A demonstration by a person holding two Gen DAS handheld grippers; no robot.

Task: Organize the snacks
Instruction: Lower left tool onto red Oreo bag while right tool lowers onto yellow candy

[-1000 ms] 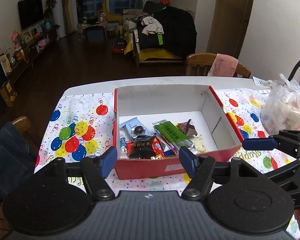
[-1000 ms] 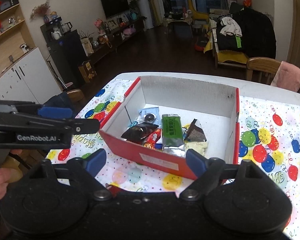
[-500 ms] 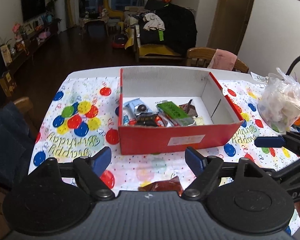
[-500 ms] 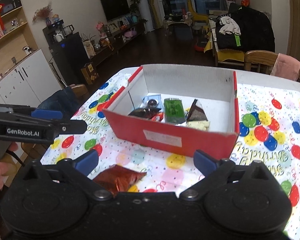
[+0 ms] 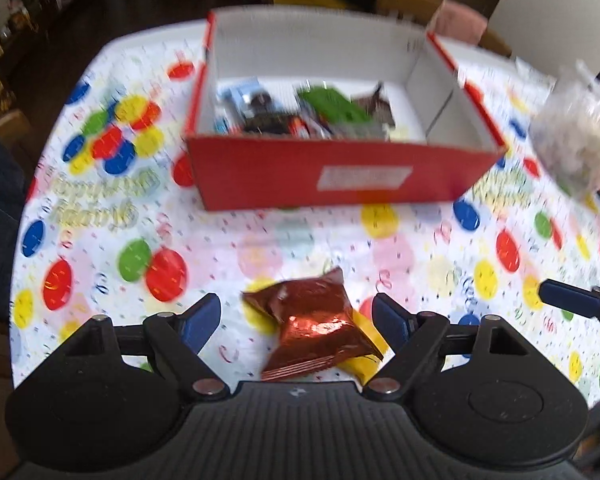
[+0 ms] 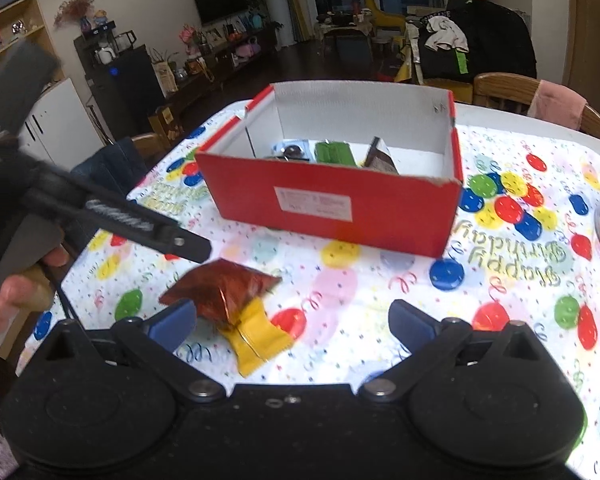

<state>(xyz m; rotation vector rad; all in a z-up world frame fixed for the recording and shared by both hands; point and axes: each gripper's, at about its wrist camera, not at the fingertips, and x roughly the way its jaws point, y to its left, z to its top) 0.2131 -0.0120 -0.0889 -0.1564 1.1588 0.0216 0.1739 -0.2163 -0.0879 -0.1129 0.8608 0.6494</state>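
Red-brown foil marks the nearest snack: in my left wrist view a crinkled packet [image 5: 314, 322] lies on the cloth [image 5: 420, 248] between the blue-tipped fingers of my left gripper [image 5: 296, 316], jaws spread wide and clear of it on both sides, gripping nothing. A yellow packet [image 5: 360, 354] lies partly under its near right corner, touching it. In my right wrist view the same red-brown packet [image 6: 224, 290] sits at the left, just beyond my left fingertip [image 6: 174, 322], with the yellow packet [image 6: 260, 338] overlapping it on the near side; my right gripper [image 6: 292, 322] is likewise released, its jaws wide apart with only bare cloth [image 6: 360, 280] between the right finger and the packets. The left gripper [image 6: 148, 228] crosses this view as a blurred black bar above the red-brown packet, held by a hand [image 6: 16, 292] at the left edge; from here I cannot tell whether it touches the packet. Farther back stands the red box [image 5: 340, 172], open-topped and white inside, well apart from the two loose packets. It holds the sorted snacks: a green wrapper [image 5: 332, 106], a dark one [image 5: 266, 120], a pale blue one [image 5: 240, 94] and a brown one [image 5: 378, 106], all gathered in its left compartment; a divider walls off the right part. In the right wrist view the box [image 6: 332, 204] shows a white label on its near wall. A clear bag [image 5: 576, 136] sits to the right of the box, blurred. Beyond the table a chair [image 6: 508, 88] carries a pink cloth [image 6: 556, 102].
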